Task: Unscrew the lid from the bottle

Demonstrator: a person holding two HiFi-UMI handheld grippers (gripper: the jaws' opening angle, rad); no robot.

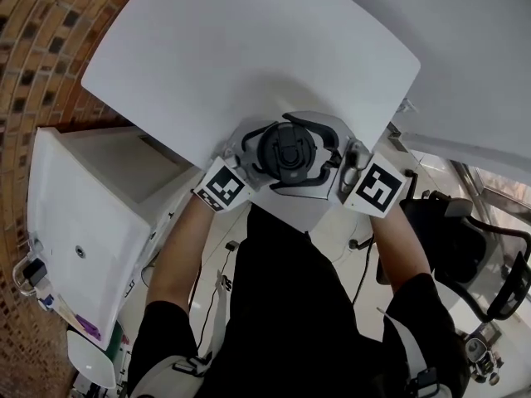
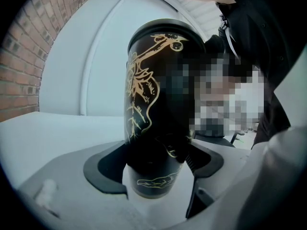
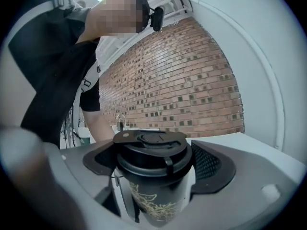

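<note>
Tall black bottle [image 2: 158,104] w/ gold line drawing is standing upright at the near edge of the white round-cornered table [image 1: 249,48], close to the person's body. Can't tell whether its base is resting on anything. Its black plastic flip-top lid [image 3: 151,150] is sitting on top, seemingly not off yet.

Left gripper [image 2: 156,169] is clamping the body low down, near the base. Right gripper [image 3: 153,171] is closing its jaws around the lid from the opposite side.

Risks, as I'm judging them:
- Lid rim is looking smooth, so the right jaws may be slipping round it rather than turning it.
- Left grip is sitting low, so torque at the top could be twisting the bottle in the jaws or tipping it.
- Thin tab [image 3: 168,166] on the rim could be catching a jaw.
- Freed lid could be dropping past the table edge, since the bottle is right by it.

Views:
- Head view is showing the lid from above, both grippers facing each other, and the table edge, but no heights.
- Left gripper view is giving the drawing and the low grip, not the lid's top.
- Right gripper view alone is showing the lid/body seam, w/ red brick wall [image 3: 192,80] behind.
</note>
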